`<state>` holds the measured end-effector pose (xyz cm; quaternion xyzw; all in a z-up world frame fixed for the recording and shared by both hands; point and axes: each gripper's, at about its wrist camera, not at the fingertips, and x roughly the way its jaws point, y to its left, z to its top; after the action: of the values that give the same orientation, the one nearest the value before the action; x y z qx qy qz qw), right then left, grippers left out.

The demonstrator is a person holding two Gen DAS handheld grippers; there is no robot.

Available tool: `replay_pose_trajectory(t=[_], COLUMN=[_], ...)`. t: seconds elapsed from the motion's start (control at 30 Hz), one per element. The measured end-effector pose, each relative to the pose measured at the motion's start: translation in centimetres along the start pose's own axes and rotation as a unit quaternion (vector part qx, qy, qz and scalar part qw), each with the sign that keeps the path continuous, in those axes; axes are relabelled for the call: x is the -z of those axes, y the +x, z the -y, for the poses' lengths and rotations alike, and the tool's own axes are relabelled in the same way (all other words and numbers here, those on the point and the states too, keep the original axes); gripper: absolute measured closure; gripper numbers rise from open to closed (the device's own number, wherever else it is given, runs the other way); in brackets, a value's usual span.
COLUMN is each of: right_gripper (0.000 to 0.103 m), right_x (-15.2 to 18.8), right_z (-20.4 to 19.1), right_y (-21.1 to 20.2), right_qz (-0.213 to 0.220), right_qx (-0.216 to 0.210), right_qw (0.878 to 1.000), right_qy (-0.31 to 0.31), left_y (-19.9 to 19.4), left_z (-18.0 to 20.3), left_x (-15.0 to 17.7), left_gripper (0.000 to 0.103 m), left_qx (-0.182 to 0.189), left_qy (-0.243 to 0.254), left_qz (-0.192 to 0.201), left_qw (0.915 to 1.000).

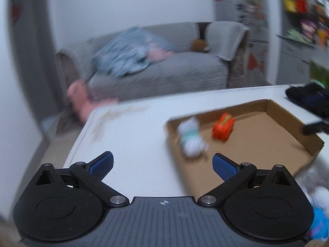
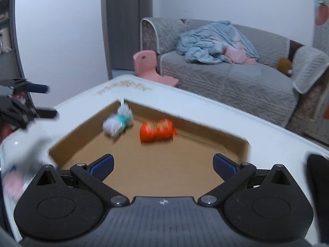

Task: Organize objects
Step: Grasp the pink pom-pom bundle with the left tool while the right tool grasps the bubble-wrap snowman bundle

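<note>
Both tongs hang spread wide and empty over a white table (image 2: 185, 94): the left gripper (image 1: 163, 164) beside the near-left wall of a shallow cardboard tray (image 2: 226, 138), the right gripper (image 2: 163, 165) over its brown floor. Ahead of both, inside the tray, a white fluffy toy (image 2: 117, 123) lies just beside an orange packet (image 2: 157, 132). A grey sofa (image 2: 236, 78) stands beyond.

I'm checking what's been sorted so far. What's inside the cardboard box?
Two things lie in the box: a white fluffy toy with a teal band and an orange packet, apart. Its nearest corner is hidden by the right gripper.
</note>
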<state>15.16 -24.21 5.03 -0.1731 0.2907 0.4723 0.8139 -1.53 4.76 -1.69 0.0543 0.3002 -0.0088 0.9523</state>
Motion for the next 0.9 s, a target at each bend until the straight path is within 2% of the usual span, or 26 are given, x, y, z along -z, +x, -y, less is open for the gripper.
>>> replay_pose_trajectory(t=[0.13,0.3,0.4,0.5,0.57,0.67,0.77,0.8,0.87,0.9], right_gripper=[0.001,0.001,0.001,0.001,0.002,0.010,0.024,0.029,0.030,0.033], right_x=[4.2,7.6,8.7,9.1,9.4,9.8,10.7,10.9,11.0,11.1], right_z=[-1.5,-1.6,-1.3,-1.0,-0.5,-0.1,-0.1,0.0,0.0,0.0], right_y=[-3.2,-4.3,-3.5,-2.4,-2.4,-1.9,-1.2,-1.1,-1.3,-1.5], right_qz=[-0.024,-0.044,-0.060,-0.068,-0.072,-0.077,-0.091,-0.096,-0.094,-0.093], right_qx=[0.003,0.013,0.020,0.020,0.023,0.019,0.022,0.022,0.024,0.025], right_qw=[1.000,0.998,0.997,0.995,0.994,0.993,0.991,0.990,0.990,0.990], right_qy=[0.004,0.038,0.050,0.064,0.073,0.086,0.098,0.100,0.100,0.102], left_y=[-4.1,-7.5,-8.1,-8.4,-7.7,-6.3,-5.2,-5.0,-4.6,-4.5], left_z=[-1.9,-1.2,0.3,2.1,3.2,4.3,4.9,5.0,4.8,4.7], left_x=[4.3,8.8,10.0,10.8,11.1,11.8,12.2,12.3,12.5,12.6], left_gripper=[0.000,0.000,0.000,0.000,0.000,0.000,0.000,0.000,0.001,0.001], left_qx=[-0.001,-0.006,-0.017,-0.007,-0.022,-0.041,-0.046,-0.043,-0.033,-0.026], left_qy=[-0.063,-0.127,-0.122,-0.093,-0.068,-0.044,-0.024,-0.023,-0.027,-0.033], left_qz=[-0.027,-0.054,-0.088,-0.089,-0.099,-0.117,-0.120,-0.117,-0.114,-0.113], left_qw=[0.9976,0.9904,0.9885,0.9917,0.9926,0.9914,0.9914,0.9919,0.9926,0.9927])
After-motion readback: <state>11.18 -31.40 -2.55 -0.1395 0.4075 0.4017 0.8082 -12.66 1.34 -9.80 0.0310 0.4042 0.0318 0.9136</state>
